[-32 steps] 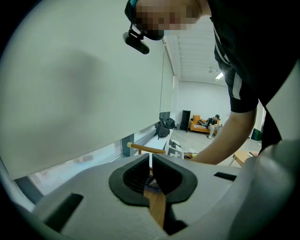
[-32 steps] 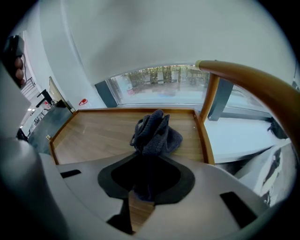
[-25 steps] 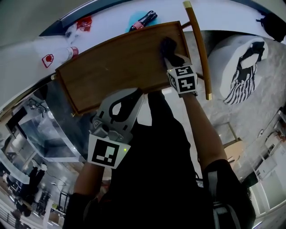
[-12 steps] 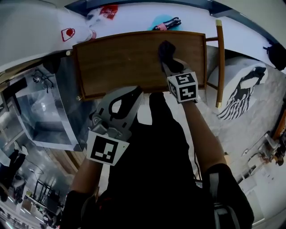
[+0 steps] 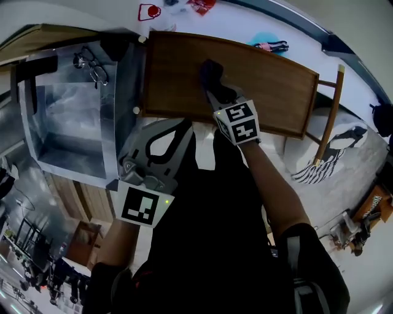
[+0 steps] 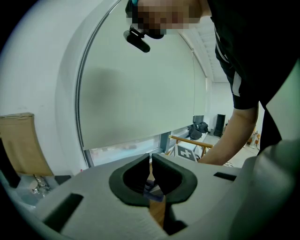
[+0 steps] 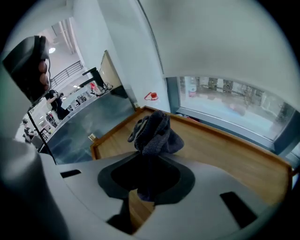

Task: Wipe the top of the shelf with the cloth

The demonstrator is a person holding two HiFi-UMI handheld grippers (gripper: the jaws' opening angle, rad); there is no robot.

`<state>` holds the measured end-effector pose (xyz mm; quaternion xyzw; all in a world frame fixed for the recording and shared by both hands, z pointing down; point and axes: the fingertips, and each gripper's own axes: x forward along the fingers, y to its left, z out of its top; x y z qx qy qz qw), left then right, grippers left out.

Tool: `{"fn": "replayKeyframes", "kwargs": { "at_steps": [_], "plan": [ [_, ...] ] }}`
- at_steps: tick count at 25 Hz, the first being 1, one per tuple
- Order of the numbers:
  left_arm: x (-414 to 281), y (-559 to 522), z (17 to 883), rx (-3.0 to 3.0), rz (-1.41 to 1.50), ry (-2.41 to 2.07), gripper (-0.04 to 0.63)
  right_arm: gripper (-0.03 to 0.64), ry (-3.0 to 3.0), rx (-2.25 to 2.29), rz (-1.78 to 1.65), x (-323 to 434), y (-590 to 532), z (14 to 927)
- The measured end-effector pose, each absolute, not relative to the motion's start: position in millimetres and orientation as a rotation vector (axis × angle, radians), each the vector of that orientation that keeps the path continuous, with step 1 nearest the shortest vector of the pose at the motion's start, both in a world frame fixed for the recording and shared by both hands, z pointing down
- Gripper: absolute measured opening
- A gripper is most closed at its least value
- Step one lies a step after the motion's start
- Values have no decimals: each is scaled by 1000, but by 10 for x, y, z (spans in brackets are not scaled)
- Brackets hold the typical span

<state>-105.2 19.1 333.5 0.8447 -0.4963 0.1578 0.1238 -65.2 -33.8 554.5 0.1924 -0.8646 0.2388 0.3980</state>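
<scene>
The right gripper (image 7: pixel 147 171) buries its own jaw tips under the dark cloth (image 7: pixel 154 133), clamping it by 1 end. The rest bunches up just beyond the jaws, over the wooden shelf top (image 7: pixel 225 154) (whether the bunch presses on the wood is hard to tell). In the head view a red mark (image 5: pixel 149 11) beyond the shelf is too small to read. The left gripper (image 6: pixel 151 168), held back from the shelf, has its 2 jaws pinched to a slit, empty.

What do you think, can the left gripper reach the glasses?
Probably yes: the left gripper is empty, and the glasses lie uncovered on the metal cabinet nearby. Its shut jaws must open first.
</scene>
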Motion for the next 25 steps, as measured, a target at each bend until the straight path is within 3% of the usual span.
{"fn": "replayKeyframes", "kwargs": {
  "at_steps": [12,25],
  "plan": [
    [-1873,706,3469,2315,429,-1588,28,83,-2204,227,569,-1812,448,5666],
    [-2021,878,3606,2285,421,-1581,28,83,-2181,207,560,-1994,650,5867]
  ]
}}
